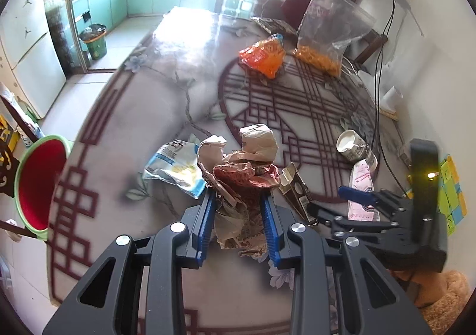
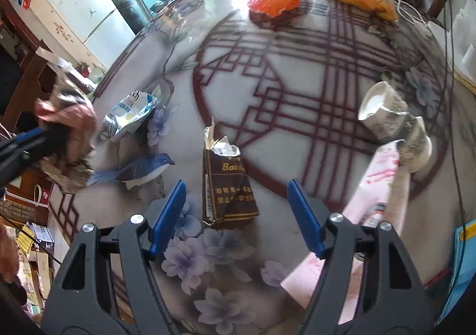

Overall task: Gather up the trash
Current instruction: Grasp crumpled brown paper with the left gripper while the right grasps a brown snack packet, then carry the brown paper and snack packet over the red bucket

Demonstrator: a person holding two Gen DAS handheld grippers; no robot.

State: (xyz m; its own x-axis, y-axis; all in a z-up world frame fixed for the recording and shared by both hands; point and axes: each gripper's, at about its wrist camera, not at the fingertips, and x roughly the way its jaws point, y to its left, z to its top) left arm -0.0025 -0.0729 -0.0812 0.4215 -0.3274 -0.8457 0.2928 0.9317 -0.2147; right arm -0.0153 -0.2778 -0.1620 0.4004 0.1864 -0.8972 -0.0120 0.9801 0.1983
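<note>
The left gripper (image 1: 238,201) has its fingers clenched on a wad of crumpled paper (image 1: 241,168), light and springy. The right gripper (image 2: 235,189) hangs released over a torn brown carton (image 2: 227,186) lying on the desk (image 2: 297,132); flimsy, so grip it across the flat sides.

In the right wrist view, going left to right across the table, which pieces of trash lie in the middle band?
Crumpled brown-and-red paper wad held in the left gripper → blue-and-white foil snack bag → torn dark brown cigarette pack → pink paper wrapper → tipped white paper cups.
</note>
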